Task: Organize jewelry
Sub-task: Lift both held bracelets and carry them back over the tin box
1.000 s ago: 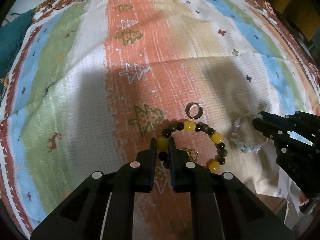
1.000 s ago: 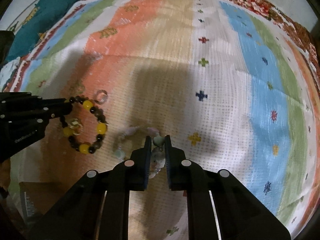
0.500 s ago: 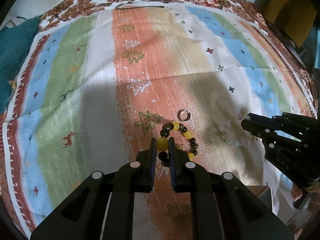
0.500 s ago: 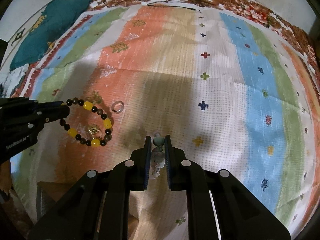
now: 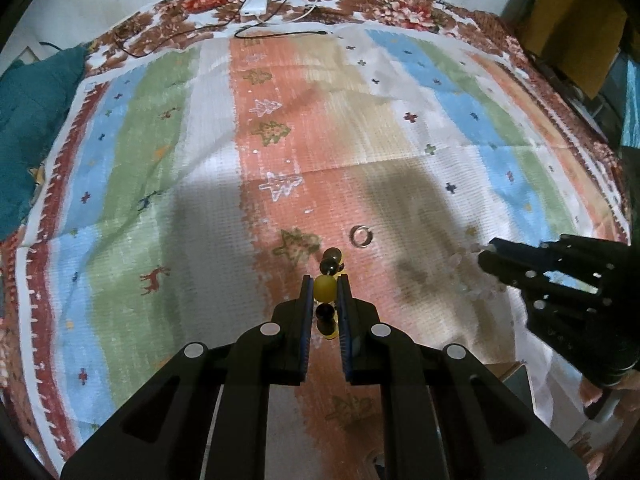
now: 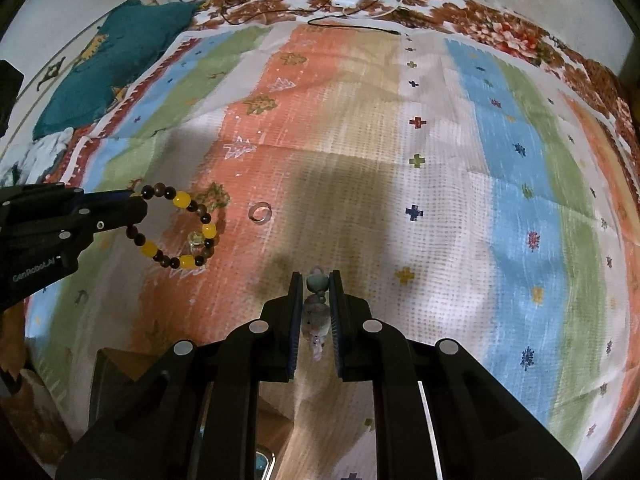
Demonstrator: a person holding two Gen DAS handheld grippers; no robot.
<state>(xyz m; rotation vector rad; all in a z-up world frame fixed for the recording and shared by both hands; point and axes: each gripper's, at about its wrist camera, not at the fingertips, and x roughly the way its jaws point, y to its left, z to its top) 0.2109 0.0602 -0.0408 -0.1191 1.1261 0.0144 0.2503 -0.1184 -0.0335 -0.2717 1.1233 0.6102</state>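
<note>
My left gripper [image 5: 325, 280] is shut on a bracelet of yellow and dark brown beads [image 5: 325, 286] and holds it above the striped cloth; in the right wrist view the bracelet [image 6: 180, 232] hangs as a loop from that gripper [image 6: 138, 208]. My right gripper [image 6: 314, 280] is shut on a bracelet of pale, clear and green beads [image 6: 316, 308], also lifted; it shows faintly in the left wrist view [image 5: 476, 268] at the right gripper's tips [image 5: 486, 256]. A silver ring [image 5: 361, 236] lies on the orange stripe [image 6: 260, 213].
A striped cloth [image 5: 160, 184] with tree and cross patterns covers the bed. A teal pillow [image 6: 116, 60] lies far left. A white charger and cables [image 5: 256, 6] lie at the far edge. A brown box [image 6: 116, 384] sits at the near edge.
Both grippers have risen and pulled back with their bracelets, which left the cloth. The ring has stayed where it was.
</note>
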